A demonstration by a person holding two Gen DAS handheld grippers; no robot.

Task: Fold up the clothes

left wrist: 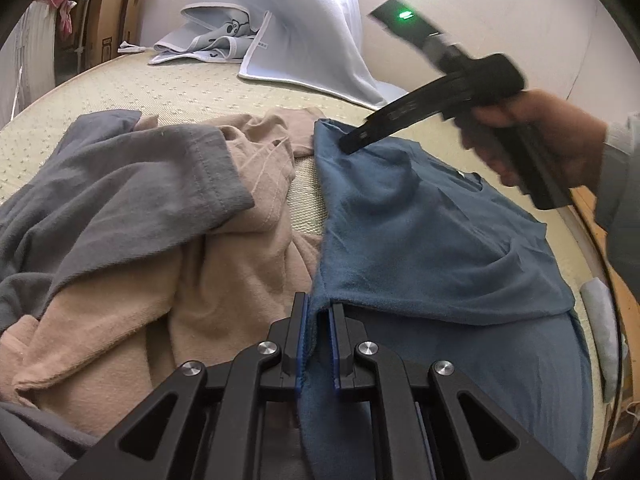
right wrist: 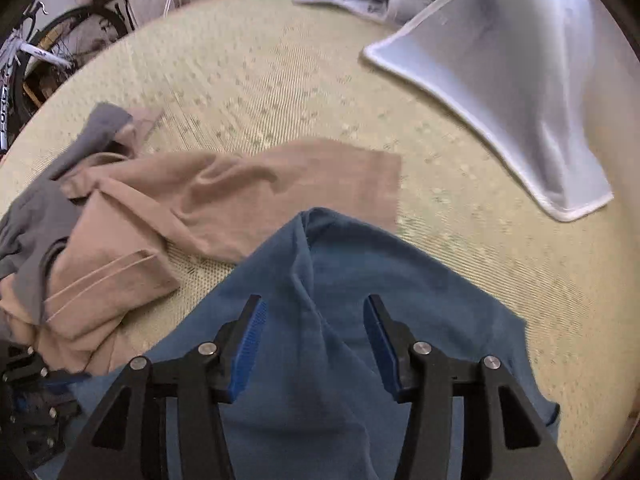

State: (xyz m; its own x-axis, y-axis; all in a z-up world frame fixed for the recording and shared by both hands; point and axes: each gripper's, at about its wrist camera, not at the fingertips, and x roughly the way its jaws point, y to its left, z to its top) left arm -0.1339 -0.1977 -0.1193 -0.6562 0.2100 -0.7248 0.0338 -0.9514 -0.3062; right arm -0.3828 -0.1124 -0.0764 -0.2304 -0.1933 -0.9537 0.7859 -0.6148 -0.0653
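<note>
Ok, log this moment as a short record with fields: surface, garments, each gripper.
surface: woven mat
being folded: blue shirt
waiting pile: tan garment with grey garment lying over it, left of the blue shirt
far side: pale blue blanket
left gripper: shut on an edge of the blue shirt
right gripper: open, a raised ridge of the blue shirt between the fingers, pads not pressing

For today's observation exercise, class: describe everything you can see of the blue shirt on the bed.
The blue shirt is a soft knit, slate blue, lying creased and partly spread on the woven mat, beside a tan garment. Its neckline shows at the right of the left wrist view. The left tool is shut on one edge. The right tool stands open over a raised ridge of the cloth, pads not pressing it.
</note>
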